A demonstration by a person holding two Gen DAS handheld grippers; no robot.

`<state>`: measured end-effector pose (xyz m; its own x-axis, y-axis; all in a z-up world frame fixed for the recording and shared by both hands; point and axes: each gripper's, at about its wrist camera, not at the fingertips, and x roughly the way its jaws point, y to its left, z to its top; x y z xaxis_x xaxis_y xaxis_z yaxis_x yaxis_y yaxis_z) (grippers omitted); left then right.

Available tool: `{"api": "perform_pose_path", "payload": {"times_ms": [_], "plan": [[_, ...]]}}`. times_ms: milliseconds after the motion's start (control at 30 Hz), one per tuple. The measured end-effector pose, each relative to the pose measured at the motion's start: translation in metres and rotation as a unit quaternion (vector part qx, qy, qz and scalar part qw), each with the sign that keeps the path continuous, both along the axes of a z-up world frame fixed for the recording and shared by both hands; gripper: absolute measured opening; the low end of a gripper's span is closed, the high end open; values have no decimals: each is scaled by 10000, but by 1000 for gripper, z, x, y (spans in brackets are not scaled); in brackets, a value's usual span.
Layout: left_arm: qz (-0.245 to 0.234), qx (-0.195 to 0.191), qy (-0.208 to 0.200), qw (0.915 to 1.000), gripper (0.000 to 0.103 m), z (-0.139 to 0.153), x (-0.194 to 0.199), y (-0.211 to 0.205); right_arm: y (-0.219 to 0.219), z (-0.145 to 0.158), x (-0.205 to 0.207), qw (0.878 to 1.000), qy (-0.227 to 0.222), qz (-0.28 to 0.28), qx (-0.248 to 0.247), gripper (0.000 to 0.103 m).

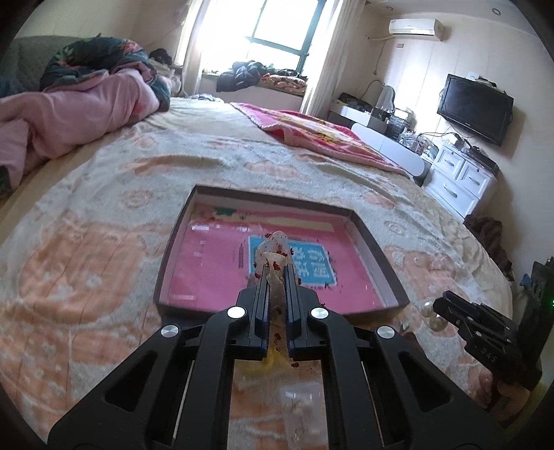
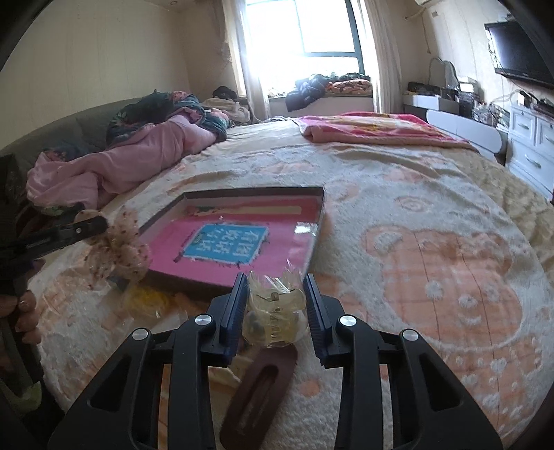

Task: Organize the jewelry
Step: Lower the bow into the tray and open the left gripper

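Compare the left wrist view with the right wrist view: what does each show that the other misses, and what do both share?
Only the left wrist view shows the air conditioner and the left gripper shut on a dotted fabric hair tie. Only the right wrist view shows the brown hair clip on the blanket and a clear claw clip between the right gripper's fingers. Both show the pink-lined box.

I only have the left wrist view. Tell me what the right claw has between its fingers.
Observer: A clear yellowish hair clip in a plastic wrapper sits between the right claw's fingers. I cannot tell whether the pads press it.
Operator: Report anything else close to that claw.
Observer: A brown barrette lies flat on the blanket, nearer the camera than the clip and untouched by the claw.
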<state>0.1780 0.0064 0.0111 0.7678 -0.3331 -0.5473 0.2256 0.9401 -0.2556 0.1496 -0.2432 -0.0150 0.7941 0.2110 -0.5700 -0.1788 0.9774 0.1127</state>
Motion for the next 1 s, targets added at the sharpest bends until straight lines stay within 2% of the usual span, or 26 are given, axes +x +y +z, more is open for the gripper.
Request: {"api": "perform_pose_path", "payload": {"times_ms": [433, 767, 1000], "plan": [[145, 139, 70, 9998, 2, -10, 47, 4, 22, 17, 51, 9996, -202, 128, -181, 31], [181, 342, 353, 9986, 3, -36, 68, 5, 36, 0, 96, 9992, 145, 223, -309, 31], [165, 479, 561, 9971, 3, -52, 74, 6, 42, -18, 108, 9979, 418, 244, -436, 31]]}}
